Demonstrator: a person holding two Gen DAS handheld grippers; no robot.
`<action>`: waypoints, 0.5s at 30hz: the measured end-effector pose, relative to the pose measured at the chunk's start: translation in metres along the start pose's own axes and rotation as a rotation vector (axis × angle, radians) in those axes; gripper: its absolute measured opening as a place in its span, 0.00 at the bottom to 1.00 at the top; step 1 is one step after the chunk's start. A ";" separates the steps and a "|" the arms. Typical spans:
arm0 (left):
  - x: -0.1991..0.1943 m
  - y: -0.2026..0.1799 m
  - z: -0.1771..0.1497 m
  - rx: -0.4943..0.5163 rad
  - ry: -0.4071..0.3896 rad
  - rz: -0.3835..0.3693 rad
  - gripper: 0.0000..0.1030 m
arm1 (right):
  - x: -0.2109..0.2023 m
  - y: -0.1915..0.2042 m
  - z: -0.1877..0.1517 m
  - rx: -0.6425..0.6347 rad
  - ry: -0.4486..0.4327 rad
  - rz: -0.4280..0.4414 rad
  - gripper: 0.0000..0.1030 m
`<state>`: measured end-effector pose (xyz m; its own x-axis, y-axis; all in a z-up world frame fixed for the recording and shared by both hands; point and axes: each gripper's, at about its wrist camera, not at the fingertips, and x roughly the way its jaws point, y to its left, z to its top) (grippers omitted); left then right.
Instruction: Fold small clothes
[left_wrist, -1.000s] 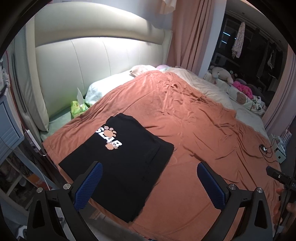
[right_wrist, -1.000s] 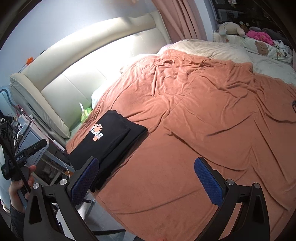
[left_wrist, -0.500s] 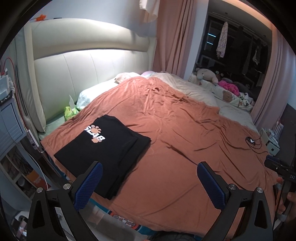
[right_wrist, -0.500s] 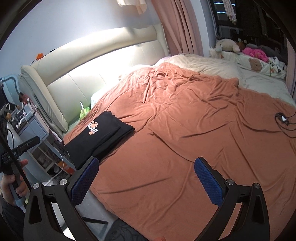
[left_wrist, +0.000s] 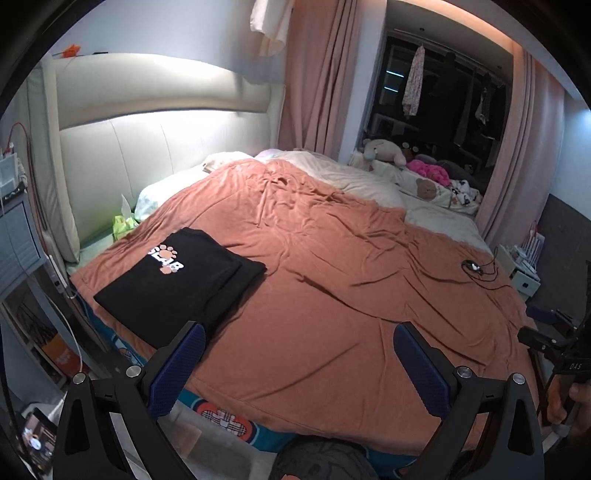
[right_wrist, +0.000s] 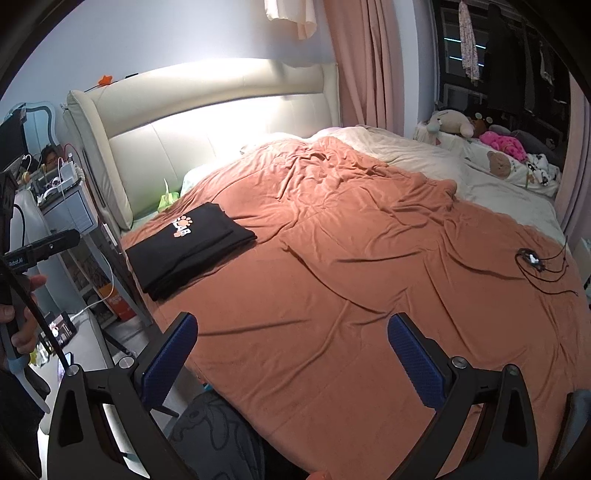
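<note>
A folded black garment (left_wrist: 177, 280) with a white and orange paw print lies flat on the orange blanket (left_wrist: 325, 280), near the bed's left corner by the headboard. The right wrist view shows the same folded garment (right_wrist: 188, 243) at the left. My left gripper (left_wrist: 295, 343) hovers open above the bed's near edge, well back from the garment, with nothing between its blue pads. My right gripper (right_wrist: 291, 332) is open too, empty, over the blanket's near edge.
A cream headboard (left_wrist: 155, 129) stands behind the bed. A black cable with a small device (right_wrist: 535, 262) lies on the blanket at the right. Stuffed toys (left_wrist: 384, 151) sit along the far side. A bedside cabinet (right_wrist: 70, 206) stands left. A hand (right_wrist: 22, 317) holds the other gripper.
Both grippers have pulled back and up from the bed, so the folded garment looks smaller and farther. The garment itself has not moved.
</note>
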<state>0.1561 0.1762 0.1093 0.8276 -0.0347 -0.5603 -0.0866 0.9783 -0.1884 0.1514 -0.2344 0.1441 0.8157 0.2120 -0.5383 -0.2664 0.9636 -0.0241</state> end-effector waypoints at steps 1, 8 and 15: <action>-0.003 -0.003 -0.007 0.005 -0.001 -0.001 0.99 | -0.003 0.000 -0.003 0.001 -0.004 0.000 1.00; -0.025 -0.018 -0.038 0.050 -0.016 -0.004 0.99 | -0.031 0.003 -0.036 0.002 -0.042 -0.007 1.00; -0.052 -0.031 -0.067 0.055 -0.066 -0.011 1.00 | -0.050 0.001 -0.071 0.018 -0.089 -0.036 1.00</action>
<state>0.0781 0.1343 0.0901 0.8634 -0.0336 -0.5033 -0.0481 0.9877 -0.1485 0.0737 -0.2554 0.1108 0.8672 0.1905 -0.4601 -0.2277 0.9734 -0.0262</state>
